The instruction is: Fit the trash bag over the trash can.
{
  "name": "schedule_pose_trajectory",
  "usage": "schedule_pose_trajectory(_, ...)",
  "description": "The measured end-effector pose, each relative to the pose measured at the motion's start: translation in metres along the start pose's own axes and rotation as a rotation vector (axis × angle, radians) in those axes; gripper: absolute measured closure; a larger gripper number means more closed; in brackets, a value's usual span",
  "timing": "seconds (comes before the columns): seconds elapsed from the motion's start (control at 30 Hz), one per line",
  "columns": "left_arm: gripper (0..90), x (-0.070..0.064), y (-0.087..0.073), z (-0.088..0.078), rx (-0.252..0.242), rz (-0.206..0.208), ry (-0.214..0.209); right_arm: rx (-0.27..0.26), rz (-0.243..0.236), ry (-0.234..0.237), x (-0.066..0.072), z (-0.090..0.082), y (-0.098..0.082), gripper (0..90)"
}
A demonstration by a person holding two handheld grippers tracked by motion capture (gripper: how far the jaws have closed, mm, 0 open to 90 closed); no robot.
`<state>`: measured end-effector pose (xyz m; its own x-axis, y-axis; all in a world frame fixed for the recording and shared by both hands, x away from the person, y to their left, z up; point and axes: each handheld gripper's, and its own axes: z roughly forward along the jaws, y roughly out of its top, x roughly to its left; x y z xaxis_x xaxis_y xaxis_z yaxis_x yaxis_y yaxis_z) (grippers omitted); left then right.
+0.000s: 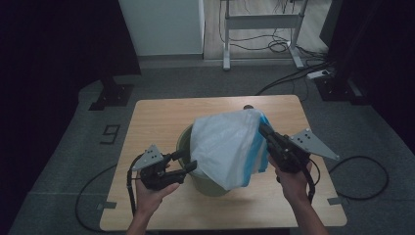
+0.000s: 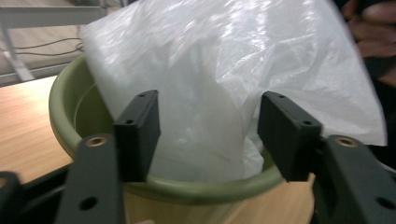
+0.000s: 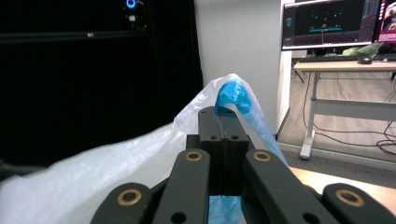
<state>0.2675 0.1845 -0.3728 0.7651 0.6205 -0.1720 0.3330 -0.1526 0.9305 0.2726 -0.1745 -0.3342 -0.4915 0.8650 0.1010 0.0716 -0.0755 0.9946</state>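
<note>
The white plastic bag [image 1: 227, 147] drapes over and down into the olive-green bin [image 1: 188, 142], which stands near the middle of the wooden table [image 1: 147, 117]. Its top edge, where a blue drawstring band [image 3: 233, 95] runs, is lifted up and toward the right side of the bin, so the film hangs like a tent, probably held high so the mouth can be spread and settled round the rim.

The right gripper [image 1: 262, 128] does the lifting: its jaws are clamped flat together on the blue-banded edge, the film bulging out just past the tips (the right gripper view shows no gap between the jaws at all). The left gripper [image 1: 183, 161] sits at the bin's near-left rim with its jaws standing apart; in the left gripper view the bag and the green rim [image 2: 196, 189] lie between them, but the fingers [image 2: 140, 130] press on neither. I judge it is lined up to take the rim or the loose film there and steady the bin while the other side is pulled.

What stands in the way is mostly the bag itself, which hides the far rim from above. Farther off are the leg frame of a desk [image 1: 262, 22], cables on the floor [image 1: 293, 73], and a monitor [image 3: 329, 23] on a desk, all well apart from the work
</note>
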Motion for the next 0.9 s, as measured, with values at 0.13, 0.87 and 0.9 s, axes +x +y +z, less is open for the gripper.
schedule_pose_trajectory(0.13,31.5,-0.002,0.007,-0.011,-0.020,0.011,-0.019,0.019,0.006,0.005,0.000,0.003,-0.006,89.1)
schedule_pose_trajectory(0.87,34.7,-0.014,0.047,0.019,0.076,0.080,-0.039,0.048,0.001,0.075,0.021,0.023,-0.011,89.1)
schedule_pose_trajectory(0.9,34.9,-0.015,0.047,0.021,0.086,0.082,-0.039,0.047,0.003,0.076,0.021,0.024,-0.011,89.1)
